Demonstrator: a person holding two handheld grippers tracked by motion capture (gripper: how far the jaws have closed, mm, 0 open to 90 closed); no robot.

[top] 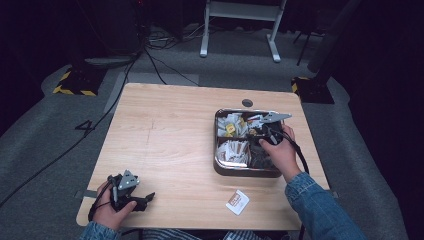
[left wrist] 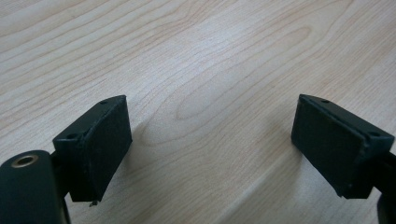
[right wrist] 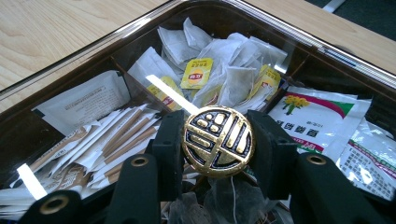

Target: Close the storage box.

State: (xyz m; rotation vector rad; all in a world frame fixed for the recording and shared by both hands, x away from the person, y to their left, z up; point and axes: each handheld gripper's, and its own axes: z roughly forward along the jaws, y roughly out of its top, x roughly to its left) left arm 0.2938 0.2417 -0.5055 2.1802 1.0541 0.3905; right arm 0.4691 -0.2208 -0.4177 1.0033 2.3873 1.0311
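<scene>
A metal tray (top: 218,167) with four compartments sits on the right half of the wooden table (top: 170,135). My right gripper (top: 263,131) hovers over the tray, shut on a round black-and-gold disc (right wrist: 218,141) held upright between its jaws. Beneath it lie tea bags with yellow tags (right wrist: 197,73), brown-and-white sachets (right wrist: 112,140) and white packets with a yellow flower (right wrist: 313,122). My left gripper (top: 146,199) rests at the table's near left corner; its jaws stand wide apart over bare wood (left wrist: 210,93), holding nothing.
A single brown-and-white sachet (top: 237,202) lies on the table near the front edge, below the tray. A round cable hole (top: 247,103) is at the far edge. Cables and stand bases lie on the grey floor beyond the table.
</scene>
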